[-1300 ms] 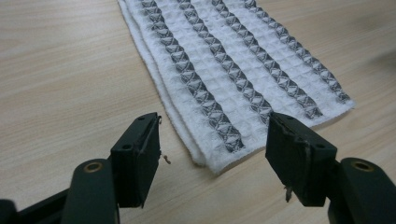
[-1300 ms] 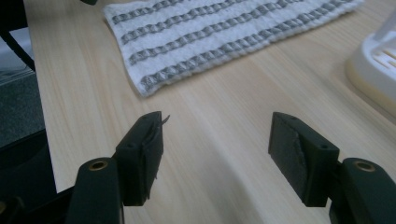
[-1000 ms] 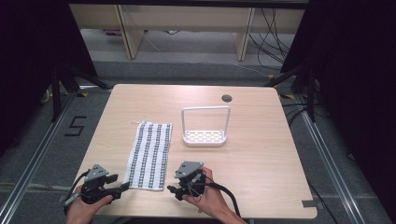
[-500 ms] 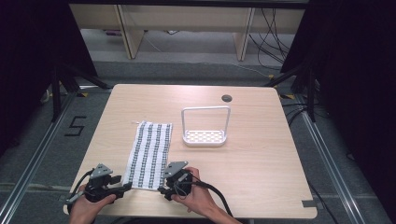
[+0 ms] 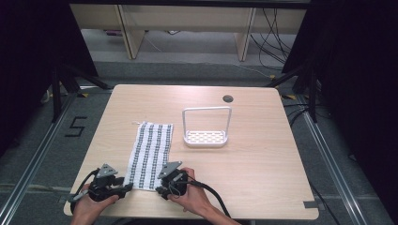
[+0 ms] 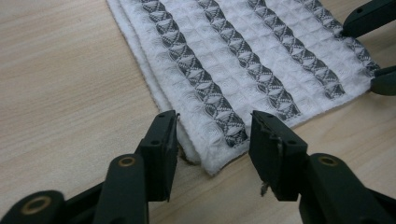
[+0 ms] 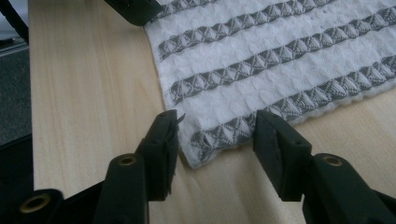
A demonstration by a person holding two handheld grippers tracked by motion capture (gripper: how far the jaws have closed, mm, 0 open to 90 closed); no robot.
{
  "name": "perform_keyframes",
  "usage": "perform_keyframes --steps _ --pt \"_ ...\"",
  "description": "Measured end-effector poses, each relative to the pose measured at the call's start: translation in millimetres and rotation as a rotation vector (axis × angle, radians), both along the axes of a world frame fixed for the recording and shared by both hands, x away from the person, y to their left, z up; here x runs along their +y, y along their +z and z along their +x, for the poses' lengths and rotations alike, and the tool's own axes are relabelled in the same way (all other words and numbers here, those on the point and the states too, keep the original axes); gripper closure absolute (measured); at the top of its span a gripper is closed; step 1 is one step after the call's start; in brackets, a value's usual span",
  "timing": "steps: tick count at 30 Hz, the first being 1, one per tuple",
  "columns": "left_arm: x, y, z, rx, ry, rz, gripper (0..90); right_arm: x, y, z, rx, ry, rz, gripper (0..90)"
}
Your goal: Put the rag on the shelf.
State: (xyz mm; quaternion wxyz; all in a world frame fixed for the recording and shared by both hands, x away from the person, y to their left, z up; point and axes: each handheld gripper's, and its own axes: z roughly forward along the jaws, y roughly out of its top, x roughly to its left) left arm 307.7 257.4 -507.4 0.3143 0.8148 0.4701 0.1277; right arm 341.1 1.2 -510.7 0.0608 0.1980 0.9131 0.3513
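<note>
We hold our left gripper (image 6: 212,135) and right gripper (image 7: 215,135) spread, each straddling a near corner of the striped towel (image 5: 151,154), which lies flat on the table (image 5: 263,154), its length running away from us.

one striped cloth (image 5: 151,155) lies near the tabletop's front edge, left of centre. one white rack (image 5: 206,126) stands near the tabletop's middle. one round hole (image 5: 228,99) sits by the far edge. two grippers, left gripper (image 5: 123,187) and right gripper (image 5: 160,186), are at the front edge.
</note>
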Motion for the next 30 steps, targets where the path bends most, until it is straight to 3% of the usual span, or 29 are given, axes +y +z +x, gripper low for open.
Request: perform_keyframes --steps 4,9,13,15,16,20,24,30 --pt "-0.8 -0.1 -0.7 -0.010 -0.011 0.016 60.6 -1.3 0.6 2.4 -0.007 0.015 -0.015 62.4" --pt "-4.3 0.3 -1.6 -0.015 -0.036 0.027 72.4 -2.0 -0.3 5.7 -0.001 0.019 0.005 76.3" --pt "-9.5 -0.1 -2.4 -0.047 -0.060 0.036 82.8 -1.7 -1.4 6.6 0.008 0.012 0.016 83.6" --pt "-9.5 1.0 -2.8 -0.045 -0.067 0.034 85.0 -2.3 -1.1 6.2 0.028 0.002 0.020 85.1" --pt "-9.4 2.1 -4.0 -0.052 -0.067 0.028 85.5 -3.4 0.3 7.7 0.008 0.021 0.027 85.6" --pt "-9.3 8.6 -5.4 -0.073 -0.082 0.018 86.2 -6.5 9.6 7.3 0.017 0.014 0.045 86.1" --pt "-10.6 17.1 -6.9 -0.102 -0.081 -0.008 86.4 -10.8 19.4 10.4 -0.004 0.020 0.071 86.3" --pt "-10.7 30.4 -3.7 -0.129 -0.083 -0.038 86.5 -15.4 33.1 13.3 0.013 0.004 0.105 86.3"
